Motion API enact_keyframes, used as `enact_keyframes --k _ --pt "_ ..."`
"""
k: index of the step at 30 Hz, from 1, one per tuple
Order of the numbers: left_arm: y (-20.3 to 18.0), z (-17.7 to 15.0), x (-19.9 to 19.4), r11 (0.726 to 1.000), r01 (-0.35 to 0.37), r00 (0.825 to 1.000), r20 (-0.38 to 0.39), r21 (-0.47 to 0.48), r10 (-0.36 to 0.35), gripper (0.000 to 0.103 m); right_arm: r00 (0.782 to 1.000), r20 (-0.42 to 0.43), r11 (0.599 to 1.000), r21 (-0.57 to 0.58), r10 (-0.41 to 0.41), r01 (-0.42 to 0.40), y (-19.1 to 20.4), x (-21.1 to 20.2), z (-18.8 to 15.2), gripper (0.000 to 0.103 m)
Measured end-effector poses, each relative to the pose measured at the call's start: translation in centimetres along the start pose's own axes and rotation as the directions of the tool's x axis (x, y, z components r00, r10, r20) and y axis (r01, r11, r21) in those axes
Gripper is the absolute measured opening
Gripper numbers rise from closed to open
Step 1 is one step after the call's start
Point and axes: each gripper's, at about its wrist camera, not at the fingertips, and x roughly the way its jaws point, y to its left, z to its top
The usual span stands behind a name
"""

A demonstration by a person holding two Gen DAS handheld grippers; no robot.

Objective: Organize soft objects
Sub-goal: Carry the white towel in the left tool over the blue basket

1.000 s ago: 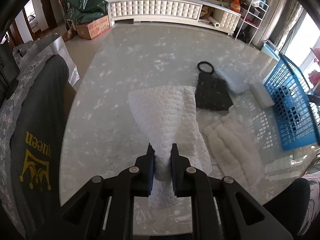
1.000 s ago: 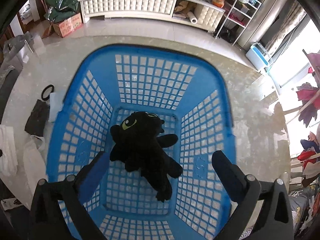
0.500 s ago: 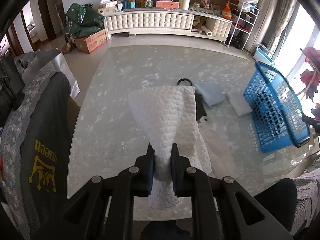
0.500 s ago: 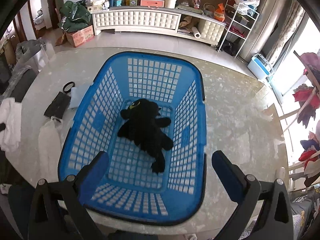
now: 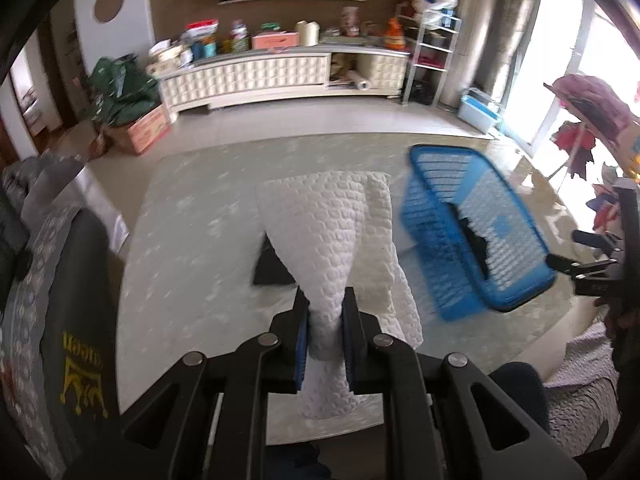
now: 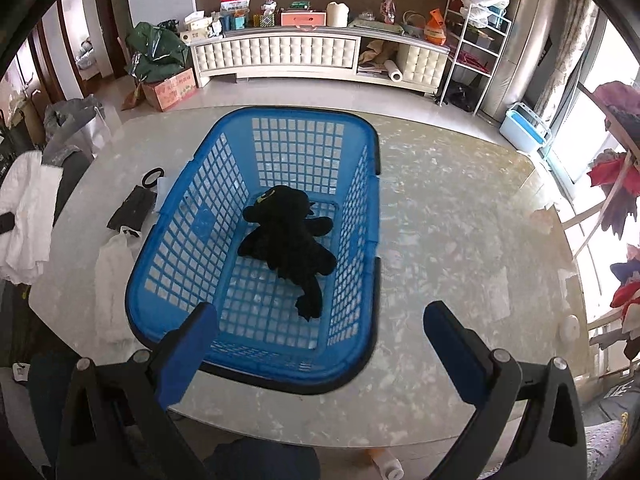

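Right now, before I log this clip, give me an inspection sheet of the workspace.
Surface: marble-look table, glossy.
Job's things: blue basket on table holds black plush toy; white quilted cloth lifted.
Clutter: black pouch, white fluffy item left of basket.
Grippers: left gripper shut on cloth; right gripper open, empty.
Cables: nothing seen.
Surroundings: white cabinet, cardboard box, wire rack.
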Motion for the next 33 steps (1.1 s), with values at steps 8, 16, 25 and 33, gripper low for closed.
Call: enact_keyframes --k 8,16,25,33 --pt "-6.5 3.3 -0.2 0.989 0.091 0.995 0.017 0.117 -0.093 0.013 1.000 0.014 0.999 0.035 0.019 -0.019 -2.0 -0.4 -0.8 0.103" --pt "-11.9 5.4 1.5 0.959 0.160 0.987 -0.010 0.236 -0.162 0.013 0.999 0.030 0.998 0.052 0.041 -0.042 -3.1 -0.5 -0.9 0.103" --pt "-16.8 6.5 5.8 0.921 0.224 0.974 -0.092 0.319 -0.205 0.013 0.998 0.028 0.995 0.078 0.056 -0.058 -4.7 0.1 -0.9 0.103" --pt "-19.7 6.5 9.8 0.876 0.268 0.962 -0.164 0.400 -0.219 0.013 0.998 0.013 0.992 0.109 0.068 -0.069 -6.2 1.4 -1.1 0.103"
